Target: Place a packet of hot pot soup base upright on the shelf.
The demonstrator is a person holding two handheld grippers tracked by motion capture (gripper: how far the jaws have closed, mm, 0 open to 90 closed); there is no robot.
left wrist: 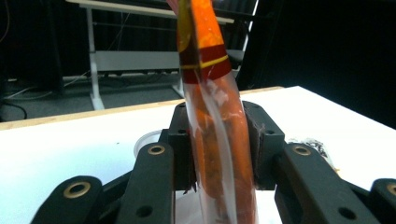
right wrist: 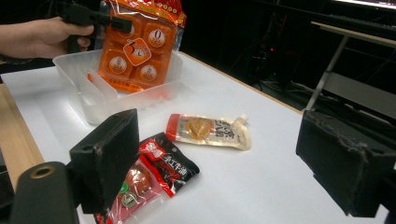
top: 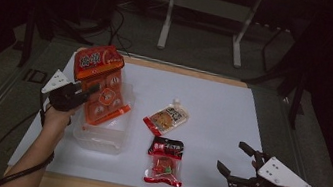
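An orange snack pack (top: 100, 80) with several round pieces in a clear window stands upright, and its lower edge reaches into a clear plastic container (top: 96, 139). My left gripper (top: 91, 91) is shut on the pack's side. In the left gripper view the pads press both faces of the pack (left wrist: 217, 140), with the gripper (left wrist: 217, 116) level. The right gripper view shows the pack (right wrist: 135, 51), the left gripper (right wrist: 95, 18) and the container (right wrist: 70, 65), which has a divider. My right gripper (top: 234, 157) is open near the table's front right, holding nothing, its jaws wide apart (right wrist: 219, 135).
A beige sauce pouch (top: 167, 116) lies mid-table, with a red-and-black snack pouch (top: 165, 161) in front of it. Both lie between the container and my right gripper. The white sheet (top: 223, 107) covers the table; a desk frame (top: 205, 8) stands beyond.
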